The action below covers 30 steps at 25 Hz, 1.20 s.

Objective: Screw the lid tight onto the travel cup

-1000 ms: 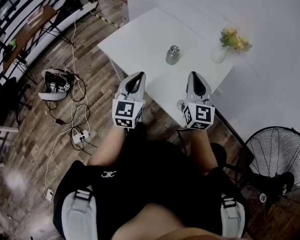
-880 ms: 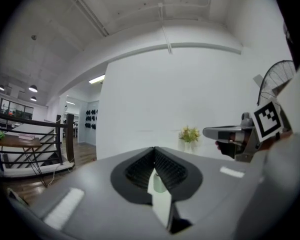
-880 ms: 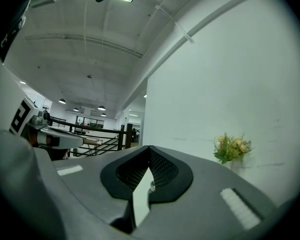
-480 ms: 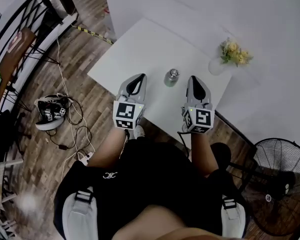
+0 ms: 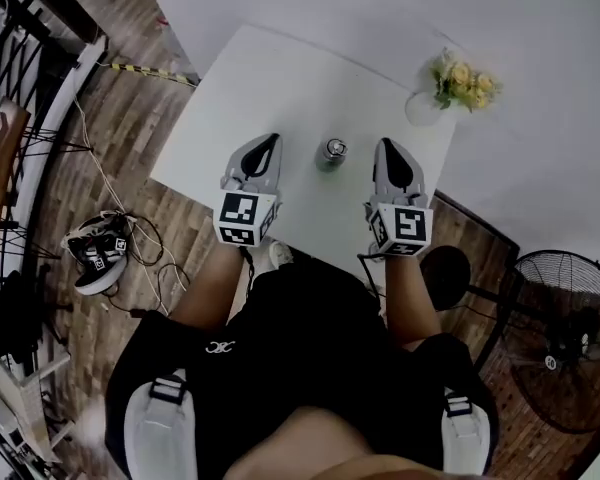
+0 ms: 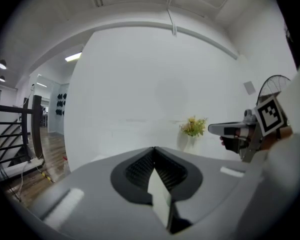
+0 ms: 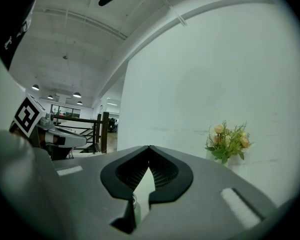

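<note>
Left gripper [image 5: 268, 142], right gripper [image 5: 387, 146] flank travel cup [image 5: 330, 152]; vase [image 5: 420, 109] holds flowers [image 5: 460, 76].

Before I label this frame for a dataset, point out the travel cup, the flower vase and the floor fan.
travel cup [image 5: 331, 151], head view, on its lid top
flower vase [image 5: 420, 109], head view, on the white body
floor fan [image 5: 552, 346], head view, on the wire guard

A small travel cup [image 5: 328, 160] of silvery metal stands upright on the white table [image 5: 250, 88], nearer the person's edge than the far one and about midway along it. Nothing touches it. Seen from almost straight above, little of its side shows. A round lid [image 5: 334, 148] sits on top, with a dark ring around a paler centre. Whether the lid is screwed down tight cannot be told from here.
</note>
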{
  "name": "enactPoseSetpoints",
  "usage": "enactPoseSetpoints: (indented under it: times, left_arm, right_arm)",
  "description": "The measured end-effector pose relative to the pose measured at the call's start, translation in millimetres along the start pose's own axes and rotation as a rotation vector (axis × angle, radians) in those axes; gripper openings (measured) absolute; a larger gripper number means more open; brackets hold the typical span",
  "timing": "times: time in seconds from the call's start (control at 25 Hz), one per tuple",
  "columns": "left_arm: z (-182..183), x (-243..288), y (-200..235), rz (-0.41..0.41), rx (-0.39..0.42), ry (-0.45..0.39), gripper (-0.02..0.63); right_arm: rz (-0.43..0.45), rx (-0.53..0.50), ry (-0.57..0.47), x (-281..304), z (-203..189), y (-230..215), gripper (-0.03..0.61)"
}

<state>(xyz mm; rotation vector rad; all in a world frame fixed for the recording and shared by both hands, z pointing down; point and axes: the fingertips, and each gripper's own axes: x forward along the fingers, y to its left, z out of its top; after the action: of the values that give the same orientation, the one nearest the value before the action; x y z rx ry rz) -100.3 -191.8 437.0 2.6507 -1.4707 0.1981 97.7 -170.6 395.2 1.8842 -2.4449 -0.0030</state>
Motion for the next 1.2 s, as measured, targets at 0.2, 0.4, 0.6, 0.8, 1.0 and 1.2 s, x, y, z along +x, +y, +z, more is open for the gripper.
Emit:
enactPoseSetpoints:
  times: [0.2, 0.4, 0.6, 0.8, 1.0, 1.2]
  left_arm:
    - [-14, 13, 8, -0.001, -0.021, 0.046, 0.054]
    - [-40, 25, -2, -0.098, -0.017, 0.114, 0.076]
    - [-71, 37, -19, -0.206, 0.001, 0.186, 0.264]
    - [-105, 40, -52, -0.322, 0.065, 0.269, 0.341]
    - [-135, 58, -75, -0.382, 0.088, 0.304, 0.351]
    - [-152, 76, -88, -0.416, 0.089, 0.294, 0.366]
  right_arm:
    - [0.039, 0.01, 0.028, 16, -16, -17, 0.003]
    - [0.206, 0.007, 0.036, 25, -33, -16, 0.073]
    - [0.458, -0.014, 0.092, 30, -59, 2, 0.218]
    - [0.678, -0.071, 0.218, 27, -89, 36, 0.258]
    - [0.806, -0.125, 0.286, 35, -112, 49, 0.279]
    - [0.929, -0.206, 0.343, 44, -131, 58, 0.284]
